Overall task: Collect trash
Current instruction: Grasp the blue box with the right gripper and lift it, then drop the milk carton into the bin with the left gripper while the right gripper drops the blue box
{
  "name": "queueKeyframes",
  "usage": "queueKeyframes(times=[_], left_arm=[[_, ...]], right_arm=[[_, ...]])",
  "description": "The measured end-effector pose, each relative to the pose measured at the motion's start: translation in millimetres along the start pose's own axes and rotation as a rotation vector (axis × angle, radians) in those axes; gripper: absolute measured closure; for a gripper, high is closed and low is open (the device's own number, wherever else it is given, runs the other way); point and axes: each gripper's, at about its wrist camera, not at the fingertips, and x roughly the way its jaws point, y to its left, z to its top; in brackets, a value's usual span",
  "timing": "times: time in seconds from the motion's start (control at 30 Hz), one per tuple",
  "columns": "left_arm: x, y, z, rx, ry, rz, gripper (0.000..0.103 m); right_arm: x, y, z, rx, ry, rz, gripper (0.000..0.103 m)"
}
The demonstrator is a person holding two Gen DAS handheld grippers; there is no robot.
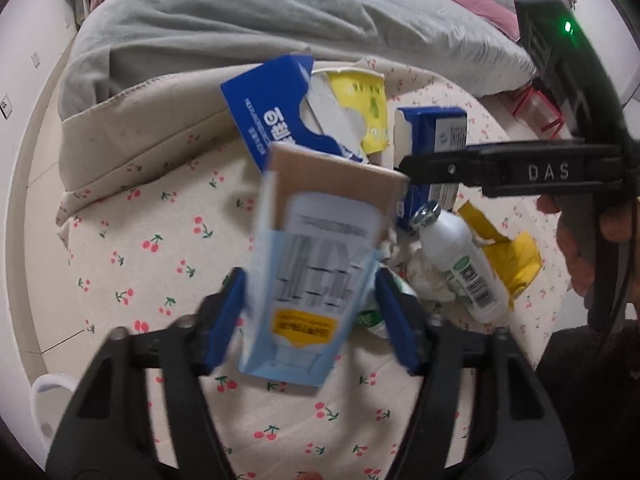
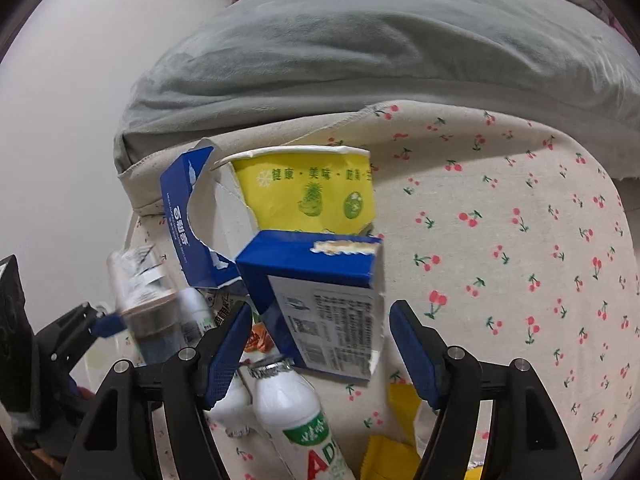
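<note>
Pale-blue and tan carton (image 1: 316,264): between the blue pads of my left tool (image 1: 312,320), blurred, contact unclear. Dark-blue box (image 2: 320,300): inside my open right tool (image 2: 316,344), untouched, above white bottle (image 2: 296,412) on cherry-print bedsheet (image 2: 520,240).

Blurred pale-blue carton (image 1: 308,276) tilted above trash pile (image 1: 400,184).
</note>
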Motion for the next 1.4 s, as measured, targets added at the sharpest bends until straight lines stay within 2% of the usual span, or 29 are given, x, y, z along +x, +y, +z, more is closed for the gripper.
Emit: queueKeyframes(times=[0.1, 0.23, 0.47, 0.8, 0.9, 1.4], left_arm=[[1, -1, 0, -0.014, -0.011, 0.005, 0.042], [-4, -1, -4, -0.027, -0.022, 0.018, 0.042], [-27, 7, -14, -0.07, -0.053, 0.026, 0.042], [-51, 16, -29, -0.136, -0.089, 0.039, 0.042], [-59, 23, -39, -0.175, -0.095, 0.053, 0.042], [-98, 80, -96, -0.305, -0.125, 0.144, 0.042]], right_arm=[[1, 7, 5, -0.008, -0.022, -0.008, 0.038], [-2, 12, 8, -0.029, -0.041, -0.017, 0.039], [-36, 13, 1, -0.025, -0.102, -0.009, 0.039], [-86, 16, -4, -0.014, -0.2, 0.048, 0.039], [-92, 26, -9, -0.026, -0.197, 0.06, 0.039], [-70, 114, -40, -0.171, -0.135, 0.138, 0.039]])
